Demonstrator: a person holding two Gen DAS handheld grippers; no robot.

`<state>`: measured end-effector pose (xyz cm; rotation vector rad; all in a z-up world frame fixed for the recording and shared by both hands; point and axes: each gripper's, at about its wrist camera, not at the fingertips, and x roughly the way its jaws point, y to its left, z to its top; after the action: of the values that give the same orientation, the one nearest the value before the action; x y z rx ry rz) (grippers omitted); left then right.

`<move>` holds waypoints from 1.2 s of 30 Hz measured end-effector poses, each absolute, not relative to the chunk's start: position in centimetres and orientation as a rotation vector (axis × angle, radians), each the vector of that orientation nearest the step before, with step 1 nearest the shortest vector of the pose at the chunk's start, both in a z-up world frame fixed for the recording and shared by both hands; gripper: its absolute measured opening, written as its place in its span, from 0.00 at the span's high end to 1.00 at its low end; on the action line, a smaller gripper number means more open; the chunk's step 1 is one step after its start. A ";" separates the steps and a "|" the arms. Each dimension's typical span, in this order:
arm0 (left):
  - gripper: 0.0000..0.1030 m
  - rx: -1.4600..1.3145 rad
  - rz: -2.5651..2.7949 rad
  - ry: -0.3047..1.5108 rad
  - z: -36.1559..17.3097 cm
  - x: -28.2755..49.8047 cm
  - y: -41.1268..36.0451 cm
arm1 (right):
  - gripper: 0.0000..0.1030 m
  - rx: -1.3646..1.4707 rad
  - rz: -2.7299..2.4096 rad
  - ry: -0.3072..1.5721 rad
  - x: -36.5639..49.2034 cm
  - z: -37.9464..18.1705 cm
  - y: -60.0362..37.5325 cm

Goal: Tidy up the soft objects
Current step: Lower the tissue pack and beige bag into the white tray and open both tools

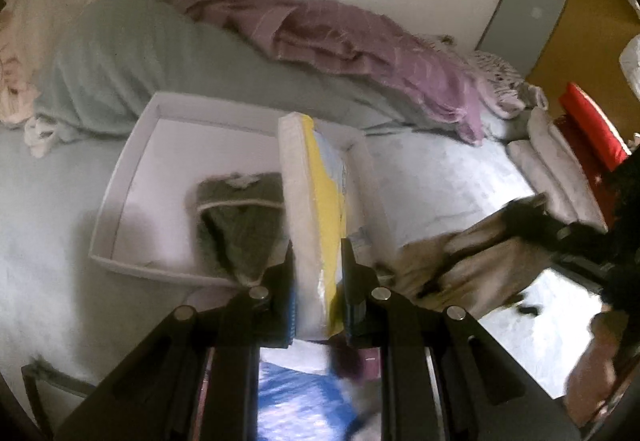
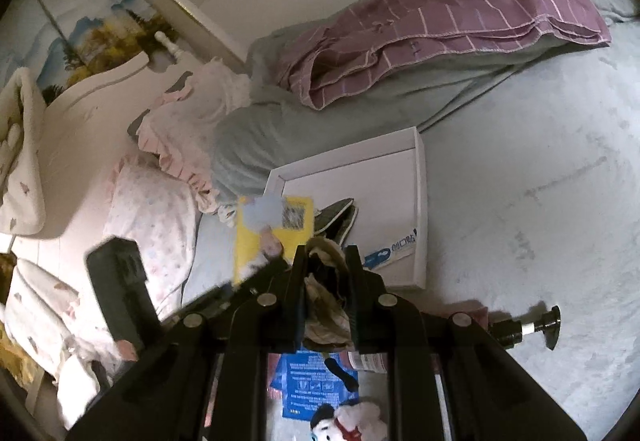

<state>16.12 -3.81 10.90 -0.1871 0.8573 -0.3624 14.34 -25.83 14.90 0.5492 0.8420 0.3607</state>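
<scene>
The left gripper (image 1: pixel 316 257) clamps the yellow-and-white packet (image 1: pixel 310 209) on edge, long axis pointing up-frame over the white tray (image 1: pixel 132 177); the right gripper (image 2: pixel 326 261) clenches beige cloth (image 2: pixel 324 305).

This is a bedroom in someone's home. A wide bed (image 2: pixel 540 201) with a pale blue sheet fills the view, and a rumpled grey-green blanket (image 1: pixel 132 53) lies bunched at 11 o'clock against the plain wall. A purple striped quilt (image 2: pixel 440 21) is heaped on top of it at 1 o'clock. Floral pillows (image 2: pixel 152 217) with pink ruffles sit at 9 o'clock beside a white headboard (image 2: pixel 92 113), and a landscape picture (image 2: pixel 92 29) hangs at 10 o'clock.
</scene>
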 end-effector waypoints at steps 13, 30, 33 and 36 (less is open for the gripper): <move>0.82 -0.351 -0.302 0.861 8.1 18.2 1.4 | 0.85 0.478 0.278 0.830 16.9 15.1 -23.1; 0.82 -0.388 -0.165 0.848 8.2 19.0 3.9 | 0.85 0.287 0.215 0.845 20.6 15.7 -20.2; 0.82 -0.465 -0.198 0.862 8.1 18.9 5.6 | 0.85 0.241 0.198 0.962 22.6 14.9 -19.0; 0.82 -0.508 -0.186 0.863 7.9 18.7 7.1 | 0.85 0.201 0.206 1.051 24.1 13.5 -17.7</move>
<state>18.67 7.14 7.88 -0.5080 0.8627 -0.1856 24.10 -17.67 13.48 0.2013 1.0510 0.2061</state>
